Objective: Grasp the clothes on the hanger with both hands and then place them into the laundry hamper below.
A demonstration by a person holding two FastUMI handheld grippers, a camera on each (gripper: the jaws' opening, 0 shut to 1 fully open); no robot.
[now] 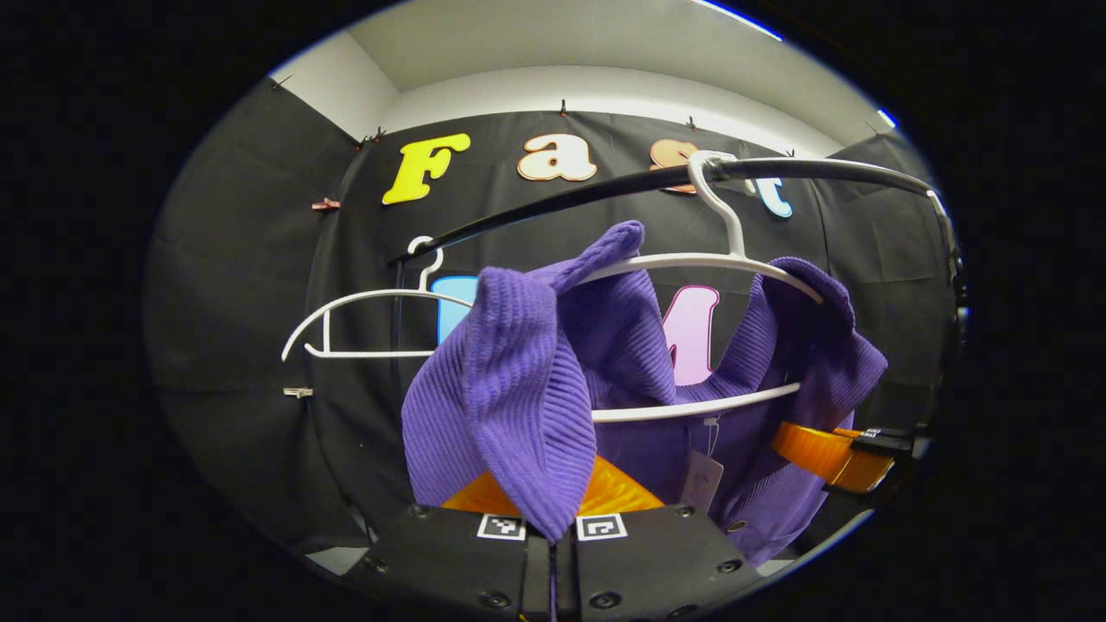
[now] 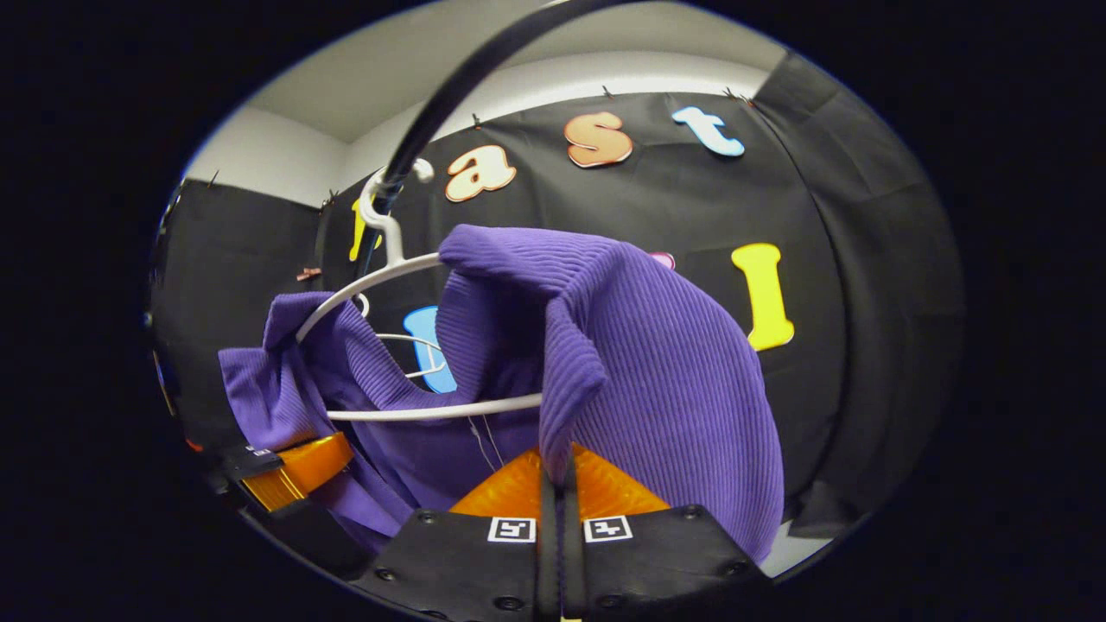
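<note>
Both hand-held grippers, left point(image 1: 550, 529) and right point(image 2: 559, 484), clamp the purple sweater point(image 1: 518, 380); pulling down could snag the hanger point(image 1: 691, 259).

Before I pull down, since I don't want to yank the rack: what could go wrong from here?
1. The purple sweater is pinched by the left gripper and right gripper, yet it drapes over the white hanger, so a straight downward pull may drag the hanger off the black rail.
2. The hanger's lower bar runs through the fabric; the knit could snag.
3. Each grip holds only a narrow fold, which might slip.
</note>
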